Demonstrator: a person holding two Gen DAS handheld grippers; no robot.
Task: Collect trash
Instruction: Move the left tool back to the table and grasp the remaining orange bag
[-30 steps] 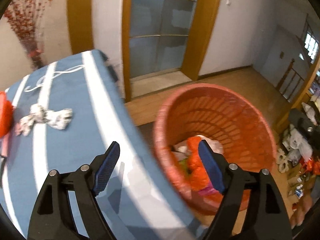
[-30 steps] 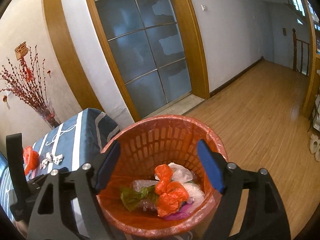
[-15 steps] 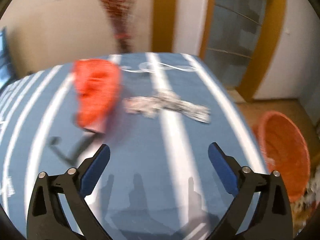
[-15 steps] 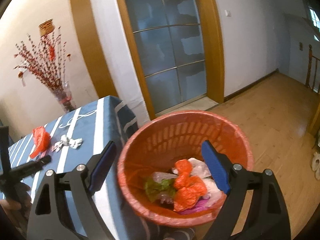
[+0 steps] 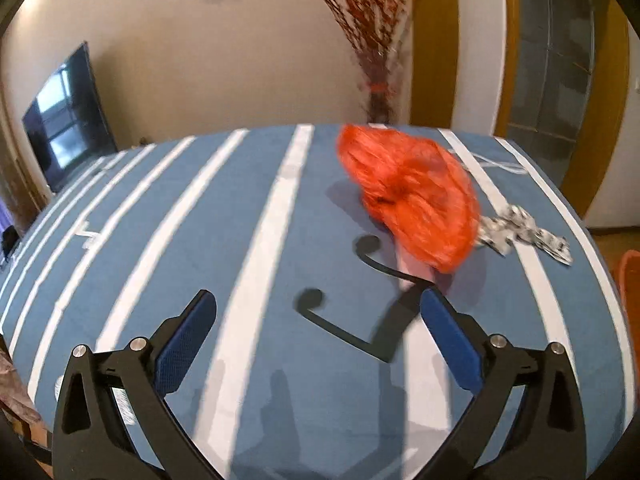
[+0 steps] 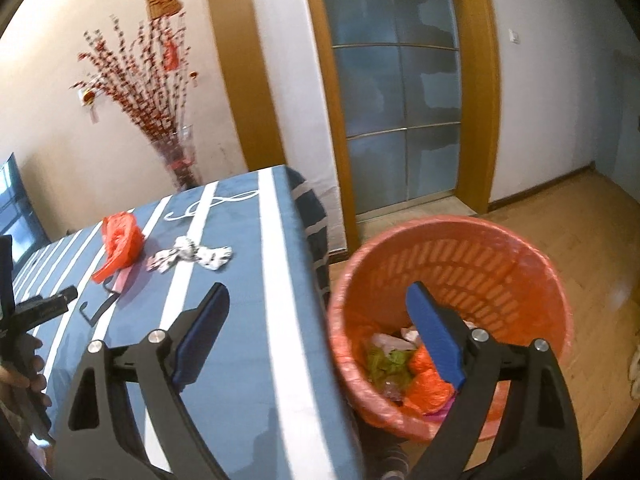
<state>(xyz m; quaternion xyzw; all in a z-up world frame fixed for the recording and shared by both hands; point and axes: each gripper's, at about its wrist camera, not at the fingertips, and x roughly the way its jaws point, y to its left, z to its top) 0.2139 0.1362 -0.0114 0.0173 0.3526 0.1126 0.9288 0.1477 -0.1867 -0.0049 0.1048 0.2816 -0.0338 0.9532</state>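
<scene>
Tongs: left (image 5: 318, 340) spread, empty, swung from bin (image 6: 452, 320) to tabletop (image 5: 180, 240) w/ red bag (image 5: 408, 196) ahead; right (image 6: 320, 340) empty, opening; bag + wrapper (image 5: 520, 232) still uncollected.

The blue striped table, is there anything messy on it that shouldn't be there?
Yes. A crumpled orange plastic bag and a scrunched white patterned wrapper lie loose on the blue striped tablecloth, while the orange basket bin beside the table already holds other rubbish. A black bent hook shape lies near the bag too.
</scene>
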